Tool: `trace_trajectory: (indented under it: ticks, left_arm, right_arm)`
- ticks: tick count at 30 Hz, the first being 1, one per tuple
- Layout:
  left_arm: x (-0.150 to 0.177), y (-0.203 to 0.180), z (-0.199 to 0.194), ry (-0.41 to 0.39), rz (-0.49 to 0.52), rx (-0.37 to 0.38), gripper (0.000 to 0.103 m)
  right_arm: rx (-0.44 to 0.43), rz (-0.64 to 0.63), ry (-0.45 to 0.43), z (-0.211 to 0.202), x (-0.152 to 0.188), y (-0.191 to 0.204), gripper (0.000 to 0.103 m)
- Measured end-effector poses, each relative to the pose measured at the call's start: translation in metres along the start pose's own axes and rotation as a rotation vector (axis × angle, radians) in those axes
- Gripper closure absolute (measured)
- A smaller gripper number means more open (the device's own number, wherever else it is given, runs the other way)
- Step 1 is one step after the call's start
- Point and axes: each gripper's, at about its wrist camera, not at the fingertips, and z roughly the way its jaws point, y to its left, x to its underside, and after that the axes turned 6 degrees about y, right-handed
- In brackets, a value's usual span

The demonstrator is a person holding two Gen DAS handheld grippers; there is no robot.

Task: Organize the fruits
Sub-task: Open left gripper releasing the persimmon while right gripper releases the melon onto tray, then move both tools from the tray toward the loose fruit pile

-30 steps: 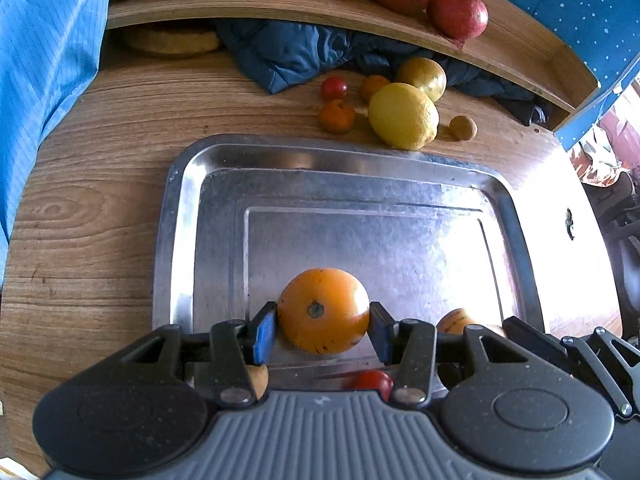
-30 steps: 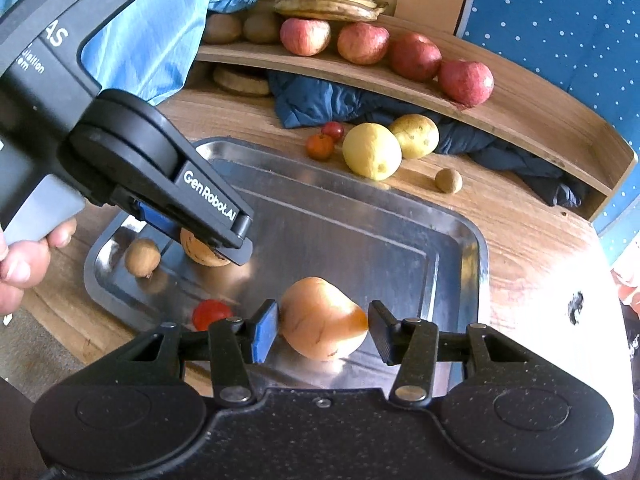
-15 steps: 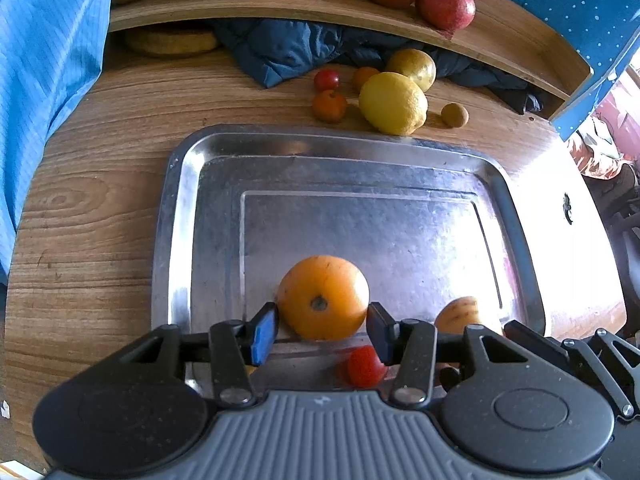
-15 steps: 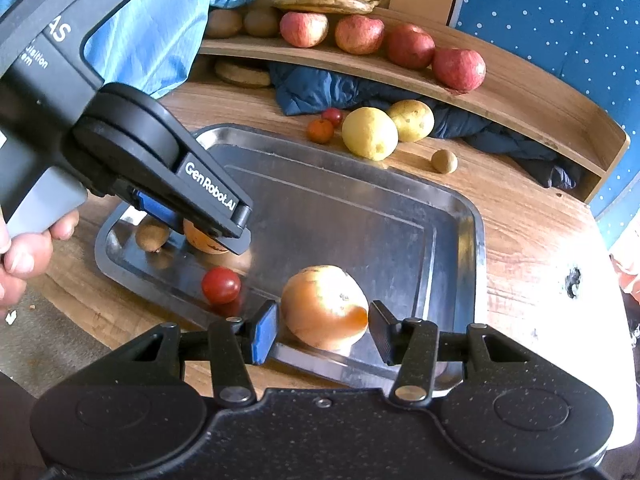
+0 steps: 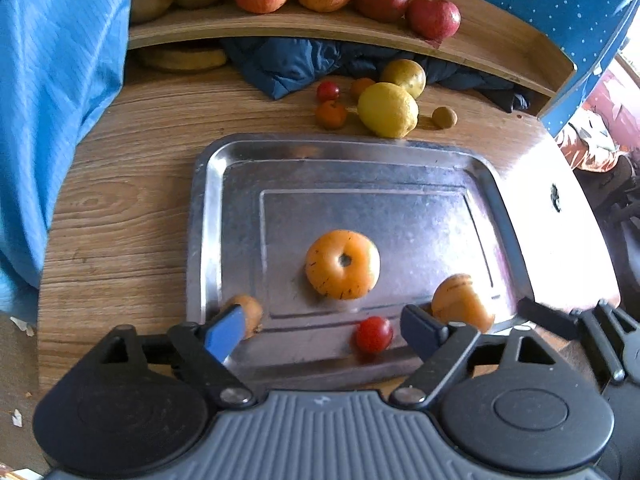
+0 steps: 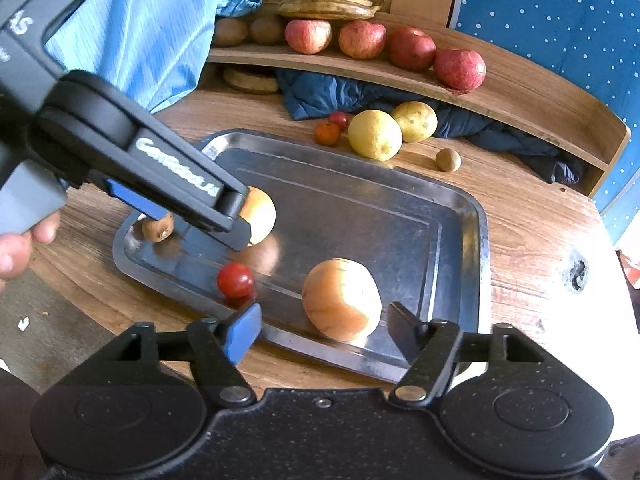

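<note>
A steel tray [image 5: 204, 216] lies on the wooden table. On it rest a round orange fruit [image 5: 342, 264], a second orange fruit [image 5: 460, 306], a cherry tomato [image 5: 374, 334] and a small brown fruit [image 5: 248, 314]. My left gripper [image 5: 322, 332] hangs over the tray's near edge with its jaws opening; the round orange fruit lies free beyond its fingertips. My right gripper [image 6: 325, 333] is also opening. The second orange fruit [image 6: 342, 300] sits on the tray [image 6: 460, 240] between its fingers, and neither pad touches it. The left gripper [image 6: 188, 220] shows in the right wrist view.
Behind the tray lie a lemon [image 5: 387, 110], a yellow fruit [image 5: 404, 74], two small red and orange fruits and a brown ball [image 5: 444, 117]. A dark blue cloth [image 5: 288, 64] sits under a wooden shelf [image 5: 500, 44] with apples and bananas. A person's hand [image 6: 16, 248] holds the left gripper.
Both grippers have opened wide and let go of their orange fruits, which now rest on the tray. The left gripper has pulled up and back from its fruit.
</note>
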Motion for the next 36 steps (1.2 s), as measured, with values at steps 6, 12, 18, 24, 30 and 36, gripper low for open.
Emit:
trace_trajectory:
  ticks: [6,12,18,24,30,36]
  left_arm:
    - [0.012,0.012,-0.005,0.043,0.024,-0.023,0.001]
    - [0.024,0.024,-0.004,0.096,0.033,-0.067,0.001]
    - [0.031,0.03,-0.003,0.133,0.033,-0.159,0.001]
    - [0.031,0.033,-0.005,0.137,0.025,-0.193,0.001]
    - [0.027,0.034,-0.003,0.126,0.039,-0.201,0.001]
    - [0.017,0.034,0.003,0.12,0.048,-0.198,0.001]
  right_arm:
    - [-0.02,0.012,-0.002,-0.006,-0.001,0.0,0.01]
    - [-0.039,0.016,0.014,-0.009,-0.001,0.001,0.004]
    - [-0.041,0.017,0.024,-0.012,-0.001,0.003,0.001]
    - [-0.034,0.028,0.028,-0.013,-0.002,0.004,0.001]
    - [-0.032,0.039,0.013,-0.015,-0.006,0.002,0.001]
    - [-0.033,0.051,0.005,-0.012,-0.013,0.0,0.001]
